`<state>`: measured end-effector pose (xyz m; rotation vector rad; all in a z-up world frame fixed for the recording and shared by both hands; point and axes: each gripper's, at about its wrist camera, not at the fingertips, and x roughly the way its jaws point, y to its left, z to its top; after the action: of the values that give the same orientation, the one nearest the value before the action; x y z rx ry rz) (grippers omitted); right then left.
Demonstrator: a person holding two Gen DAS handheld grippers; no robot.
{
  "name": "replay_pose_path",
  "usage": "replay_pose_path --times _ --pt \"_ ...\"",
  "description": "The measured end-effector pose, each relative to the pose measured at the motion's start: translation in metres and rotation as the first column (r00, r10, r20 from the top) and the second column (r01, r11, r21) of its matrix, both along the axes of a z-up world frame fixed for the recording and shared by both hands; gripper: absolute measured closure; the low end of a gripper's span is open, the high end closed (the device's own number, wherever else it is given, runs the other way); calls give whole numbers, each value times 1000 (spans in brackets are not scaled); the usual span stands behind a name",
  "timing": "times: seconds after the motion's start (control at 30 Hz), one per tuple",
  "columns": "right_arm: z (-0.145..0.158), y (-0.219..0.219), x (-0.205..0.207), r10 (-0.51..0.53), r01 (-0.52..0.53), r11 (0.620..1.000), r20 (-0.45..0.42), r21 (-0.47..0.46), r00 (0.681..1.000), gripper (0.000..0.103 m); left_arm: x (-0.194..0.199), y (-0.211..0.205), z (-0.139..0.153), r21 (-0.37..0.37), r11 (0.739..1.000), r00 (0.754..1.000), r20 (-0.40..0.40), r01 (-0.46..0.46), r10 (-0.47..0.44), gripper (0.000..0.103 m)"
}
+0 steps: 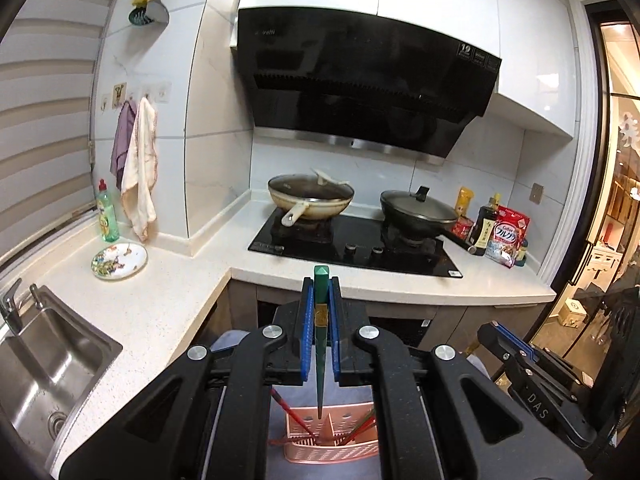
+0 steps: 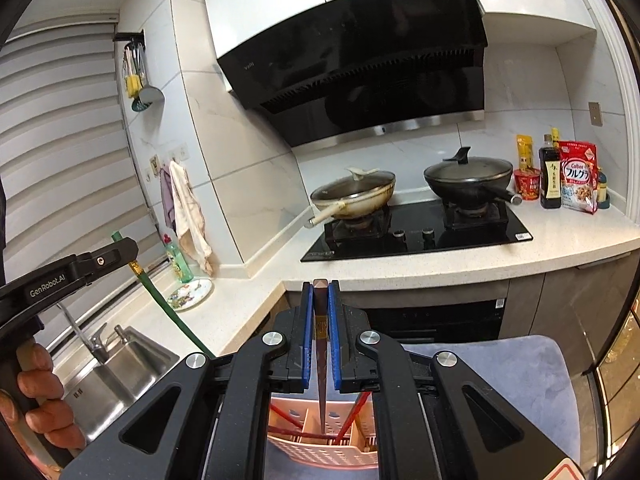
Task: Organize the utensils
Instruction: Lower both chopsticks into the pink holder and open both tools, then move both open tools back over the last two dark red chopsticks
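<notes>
Left hand-held gripper (image 1: 321,304): aimed forward and slightly downward toward the stove, its blue pads closed on a green chopstick (image 1: 320,320), which stands nearly upright between them, its thick end above the fingertips and its thin tip hanging over the pink utensil basket (image 1: 332,450) below. In the right wrist view the same gripper enters from the left edge, held by a person's hand (image 2: 38,408) around its grip, with the green chopstick slanting down from its jaws.

Right hand-held gripper (image 2: 321,304): level with its partner and likewise tilted a little downward, jaws clamped on a dark brown chopstick (image 2: 321,344) (its squared top shows just above the pads); the pointed end hangs over the basket.

Pink utensil basket: a slotted plastic holder divided into compartments, lying on a grey-blue cushioned surface (image 2: 500,384) beneath both grippers. Several red chopsticks (image 1: 292,410) lean in it; which compartment each occupies cannot be told. Neither held chopstick touches the basket.

Tabletop (image 1: 160,300), left to right: a steel sink (image 1: 52,372), a decorated plate (image 1: 119,260) beside a green detergent bottle (image 1: 107,216), then a black hob carrying a pale lidded pan (image 1: 310,196) and a dark lidded wok (image 1: 418,210), and a cluster of bottles and packets (image 1: 496,228) at the far right.
</notes>
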<state>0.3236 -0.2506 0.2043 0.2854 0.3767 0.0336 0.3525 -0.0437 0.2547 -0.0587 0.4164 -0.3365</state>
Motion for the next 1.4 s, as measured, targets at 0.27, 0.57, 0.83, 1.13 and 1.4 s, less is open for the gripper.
replay_pose_path --times 0.27,0.57,0.83,1.13,1.4 --pt "-50 -1 15 -6 7 1000 -98 6 995 96 20 4 -48 8 1000 995 -103 -5 5 96" --pt "-69 0 22 -15 14 1000 -145 -6 989 93 22 4 -74 7 1000 988 -154 -1 2 95" --pt "-54 -3 0 -25 25 1000 -106 -5 994 82 8 16 -69 -12 999 986 -158 -50 47 73" --pt "-39 6 -50 -5 1 998 -69 -58 998 76 -29 25 -65 33 997 987 -137 -75 79 56" --pt "-52 13 -109 21 -29 996 -96 -80 995 76 -75 27 -84 109 990 985 -138 -86 101 56"
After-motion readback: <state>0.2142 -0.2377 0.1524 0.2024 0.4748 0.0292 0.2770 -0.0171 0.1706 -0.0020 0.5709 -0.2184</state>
